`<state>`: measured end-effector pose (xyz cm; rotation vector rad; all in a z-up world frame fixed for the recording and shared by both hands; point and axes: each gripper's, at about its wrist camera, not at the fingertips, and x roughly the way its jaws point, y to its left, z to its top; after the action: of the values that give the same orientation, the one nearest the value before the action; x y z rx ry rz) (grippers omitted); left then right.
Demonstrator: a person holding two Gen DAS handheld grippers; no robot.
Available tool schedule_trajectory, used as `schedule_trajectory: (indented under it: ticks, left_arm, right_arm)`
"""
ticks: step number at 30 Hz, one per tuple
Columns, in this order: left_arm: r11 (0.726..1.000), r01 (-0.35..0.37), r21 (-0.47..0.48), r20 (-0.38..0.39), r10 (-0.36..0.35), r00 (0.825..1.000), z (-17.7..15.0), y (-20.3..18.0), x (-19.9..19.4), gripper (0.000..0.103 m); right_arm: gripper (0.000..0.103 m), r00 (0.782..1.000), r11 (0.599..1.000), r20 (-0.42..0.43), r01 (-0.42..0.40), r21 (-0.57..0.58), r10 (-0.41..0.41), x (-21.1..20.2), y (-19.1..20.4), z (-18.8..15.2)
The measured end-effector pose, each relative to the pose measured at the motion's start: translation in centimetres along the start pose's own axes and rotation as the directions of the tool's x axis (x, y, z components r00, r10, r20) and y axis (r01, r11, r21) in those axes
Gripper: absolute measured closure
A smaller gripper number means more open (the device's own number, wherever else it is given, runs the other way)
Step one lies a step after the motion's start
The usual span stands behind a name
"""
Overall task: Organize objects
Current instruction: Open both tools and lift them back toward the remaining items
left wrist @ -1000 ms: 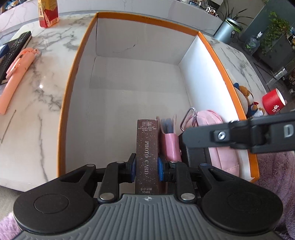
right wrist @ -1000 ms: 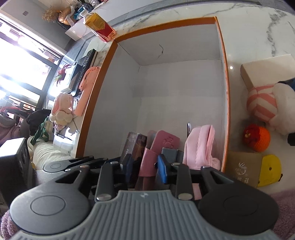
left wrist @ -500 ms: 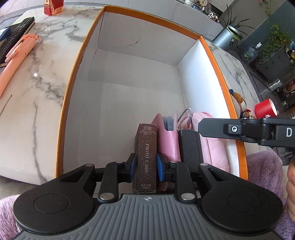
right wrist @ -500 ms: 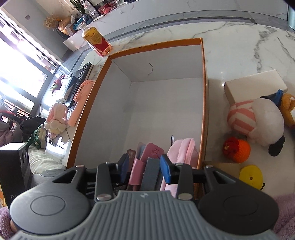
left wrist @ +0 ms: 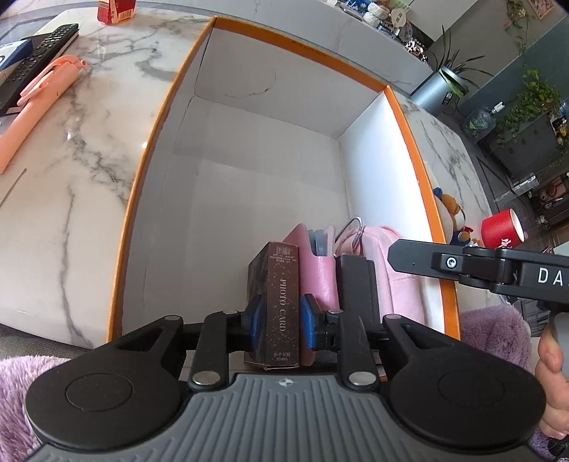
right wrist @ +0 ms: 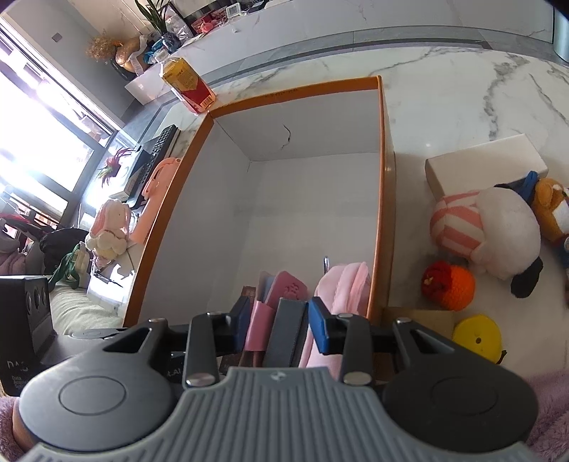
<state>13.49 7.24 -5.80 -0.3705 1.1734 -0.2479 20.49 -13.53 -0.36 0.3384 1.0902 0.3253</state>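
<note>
A white box with an orange rim (left wrist: 156, 117) stands on the marble table, and its near right corner holds upright items. My left gripper (left wrist: 282, 318) is shut on a brown photo card box (left wrist: 282, 302) that stands on the box floor. To its right are a pink card holder (left wrist: 320, 270), a dark grey case (left wrist: 355, 284) and a pink pouch (left wrist: 402, 291) with a metal clip. My right gripper (right wrist: 281, 320) straddles the pink card holder (right wrist: 261, 327) and dark grey case (right wrist: 286, 330) together, a pad touching each. One right finger (left wrist: 409, 256) crosses above the pouch.
Left of the box lie a peach folding handle (left wrist: 39, 96), a remote (left wrist: 39, 49) and a red carton (left wrist: 117, 9). To its right are plush toys (right wrist: 498, 224), an orange knitted ball (right wrist: 450, 288), a white carton (right wrist: 487, 163) and a red cup (left wrist: 501, 231).
Both views have tilted, showing more of the box's floor and of the table to the right. The right finger has drawn back rightward in the left view. The left grip looks the same.
</note>
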Motion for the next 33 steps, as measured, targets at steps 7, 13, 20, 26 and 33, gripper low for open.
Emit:
schedule_trajectory:
  ticks: [7,13,20,26,33]
  left_arm:
    - [1.0,-0.017,0.006,0.015,0.017,1.0,0.1,-0.2,-0.7,0.076]
    - [0.997,-0.063,0.038,0.072,0.06,0.996,0.1,-1.2,-2.0,0.076]
    - [0.975,-0.009,0.221,0.171,-0.03,0.985,0.5,-6.7,-4.5,0.076]
    - [0.918,0.045,0.395,0.168,-0.12,0.979,0.6,-12.8,-3.4,0.076]
    - [0.787,0.02,0.616,0.105,-0.107,0.989,0.0,-18.3,1.2,0.071]
  right_arm:
    - [0.063,0.999,1.0,0.039,-0.004,0.004,0.004,-1.4,-0.7,0.0]
    - [0.062,0.997,1.0,0.083,-0.006,0.005,0.005,-3.2,-1.6,-0.1]
    - [0.063,0.986,0.999,0.156,0.046,0.028,-0.05,-6.2,-4.8,0.1]
    - [0.063,0.973,0.991,0.194,0.118,0.068,-0.129,-8.2,-8.8,-0.2]
    - [0.063,0.953,0.972,0.192,0.23,0.055,-0.236,-8.8,-13.6,-1.0]
